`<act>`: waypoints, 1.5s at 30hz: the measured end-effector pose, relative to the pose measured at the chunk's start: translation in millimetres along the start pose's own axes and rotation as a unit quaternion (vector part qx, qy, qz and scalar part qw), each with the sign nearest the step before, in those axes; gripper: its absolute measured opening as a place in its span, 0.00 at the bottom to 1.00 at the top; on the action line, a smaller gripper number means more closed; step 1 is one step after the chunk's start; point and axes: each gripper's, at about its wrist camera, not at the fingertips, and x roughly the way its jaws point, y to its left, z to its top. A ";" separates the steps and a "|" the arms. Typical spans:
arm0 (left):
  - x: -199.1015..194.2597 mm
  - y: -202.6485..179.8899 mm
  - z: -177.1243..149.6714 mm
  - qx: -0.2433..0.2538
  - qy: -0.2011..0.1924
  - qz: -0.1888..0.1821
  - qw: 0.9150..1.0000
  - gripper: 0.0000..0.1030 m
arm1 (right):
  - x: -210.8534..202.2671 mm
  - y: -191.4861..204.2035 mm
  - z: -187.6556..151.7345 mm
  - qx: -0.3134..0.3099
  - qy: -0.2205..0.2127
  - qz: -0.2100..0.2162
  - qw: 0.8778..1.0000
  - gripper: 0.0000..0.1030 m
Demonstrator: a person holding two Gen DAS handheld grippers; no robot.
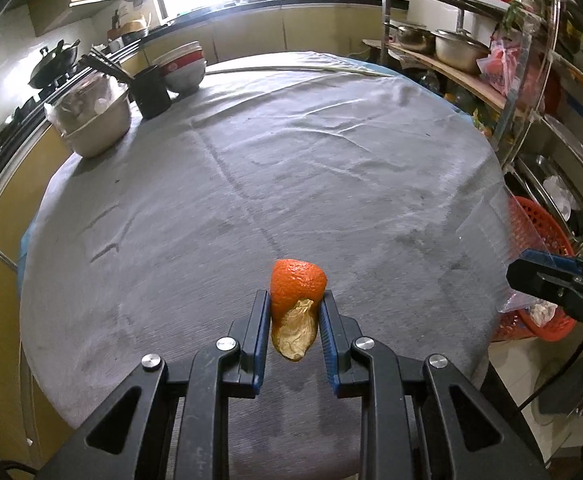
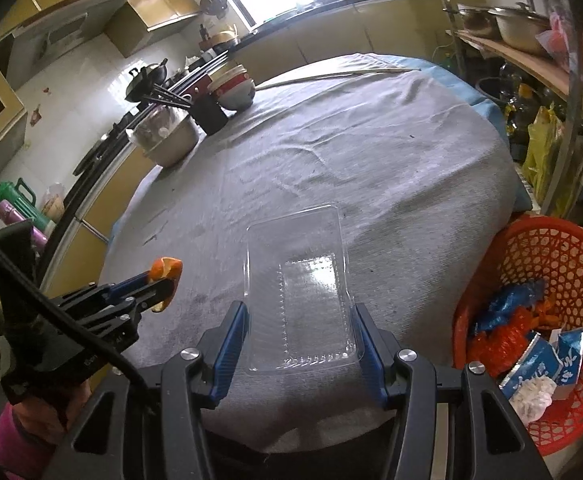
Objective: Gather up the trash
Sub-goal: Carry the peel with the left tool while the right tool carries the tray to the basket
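My left gripper (image 1: 294,308) is shut on a piece of orange peel (image 1: 296,300), orange outside and pale inside, held above the grey cloth of the round table (image 1: 251,184). From the right wrist view the same left gripper (image 2: 163,284) shows at the left with the peel (image 2: 165,270) in its tips. My right gripper (image 2: 299,320) is shut on a clear plastic tray (image 2: 297,292), its pads pressing the tray's two long sides over the table's near edge. A red mesh trash basket (image 2: 539,252) stands low at the right, holding blue wrappers, red netting and crumpled paper. The right gripper (image 1: 555,280) also appears at the right edge of the left wrist view.
At the table's far left stand a covered steel bowl (image 1: 91,120), a black holder with chopsticks (image 1: 151,92) and stacked bowls (image 1: 183,68). A long stick (image 2: 331,76) lies along the far edge. Metal shelves with pots (image 1: 459,48) rise at the right, above the basket (image 1: 539,232).
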 end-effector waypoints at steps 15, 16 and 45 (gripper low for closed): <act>-6.2 -40.1 12.4 0.050 -0.009 -0.007 0.999 0.25 | -31.0 -31.4 -7.4 0.033 -0.026 -0.015 0.999 0.54; -6.5 -43.7 13.3 0.054 -0.009 -0.009 0.998 0.25 | -33.6 -34.2 -8.4 0.035 -0.027 -0.018 0.999 0.54; -22.5 -167.2 34.7 0.210 -0.053 -0.061 0.974 0.25 | -99.2 -106.9 -23.5 0.120 -0.084 -0.075 0.986 0.54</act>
